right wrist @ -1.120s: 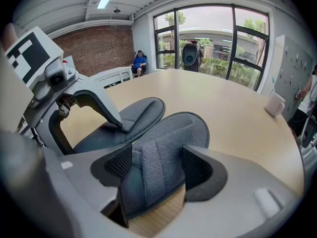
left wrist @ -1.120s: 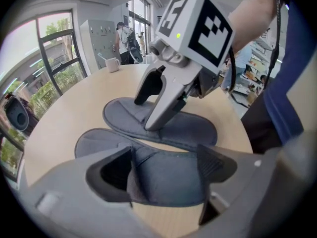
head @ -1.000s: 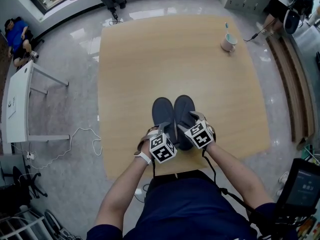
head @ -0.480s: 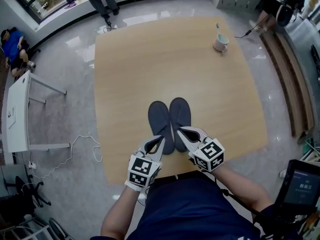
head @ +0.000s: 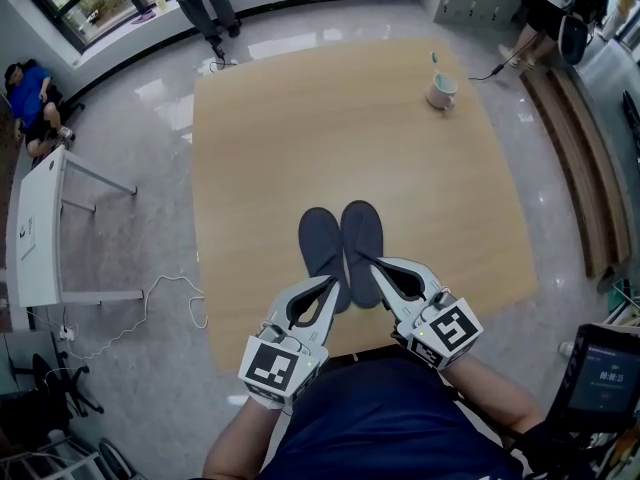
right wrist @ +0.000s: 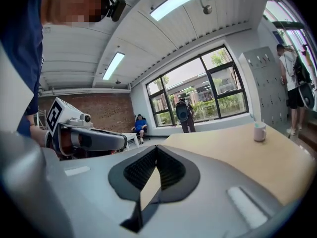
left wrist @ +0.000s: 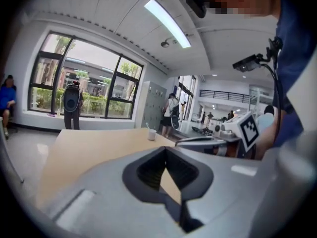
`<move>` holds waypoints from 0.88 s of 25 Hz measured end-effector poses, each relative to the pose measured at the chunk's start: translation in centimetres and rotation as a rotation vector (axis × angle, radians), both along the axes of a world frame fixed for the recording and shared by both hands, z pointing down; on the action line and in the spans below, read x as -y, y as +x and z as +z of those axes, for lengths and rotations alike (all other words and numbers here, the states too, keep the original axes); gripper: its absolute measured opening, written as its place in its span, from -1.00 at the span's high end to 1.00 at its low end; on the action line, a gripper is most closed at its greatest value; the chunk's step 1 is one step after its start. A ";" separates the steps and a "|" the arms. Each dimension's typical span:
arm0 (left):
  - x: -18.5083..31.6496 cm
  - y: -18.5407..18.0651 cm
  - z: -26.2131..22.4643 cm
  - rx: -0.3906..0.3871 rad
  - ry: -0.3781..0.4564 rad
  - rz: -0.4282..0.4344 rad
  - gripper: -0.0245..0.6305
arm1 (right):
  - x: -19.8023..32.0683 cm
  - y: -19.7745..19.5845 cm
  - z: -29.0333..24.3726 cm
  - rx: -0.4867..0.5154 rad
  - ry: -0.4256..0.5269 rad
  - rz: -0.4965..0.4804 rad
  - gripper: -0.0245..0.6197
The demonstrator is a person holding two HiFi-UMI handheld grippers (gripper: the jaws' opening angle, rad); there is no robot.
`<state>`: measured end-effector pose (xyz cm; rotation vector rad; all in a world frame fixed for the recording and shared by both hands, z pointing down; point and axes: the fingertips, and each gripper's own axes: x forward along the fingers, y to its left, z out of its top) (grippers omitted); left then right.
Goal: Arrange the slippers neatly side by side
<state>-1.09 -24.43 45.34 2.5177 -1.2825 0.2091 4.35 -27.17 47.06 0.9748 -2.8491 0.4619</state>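
Hovering shut and empty over slippers [head: 360, 230]: left gripper [head: 334, 281], right gripper [head: 363, 259].
Caught only in head view, side by side; in gripper views, table [right wrist: 233, 148] and mug [right wrist: 259, 131] instead.

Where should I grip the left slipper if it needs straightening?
Probably at its near heel end, coming in from the near side with the left gripper. The left slipper lies flat with its toe pointing away. Its inner edge sits close against the right slipper, so only the heel and outer edge leave room for the jaws. Open them first; they are shut.
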 end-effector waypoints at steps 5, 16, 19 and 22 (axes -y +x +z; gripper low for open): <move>-0.1 0.6 -0.4 -0.020 -0.009 -0.002 0.91 | 0.2 0.1 -2.2 0.018 0.042 0.032 0.89; -0.7 0.4 1.7 0.000 -0.060 -0.004 0.91 | -0.2 -0.6 -2.0 -0.010 0.049 0.020 0.89; -0.7 0.4 2.1 0.001 -0.064 -0.002 0.91 | -0.1 -0.5 -1.7 -0.011 0.042 0.026 0.89; -0.6 0.2 2.2 0.010 -0.064 0.001 0.91 | -0.1 -0.6 -1.6 -0.021 0.034 0.029 0.89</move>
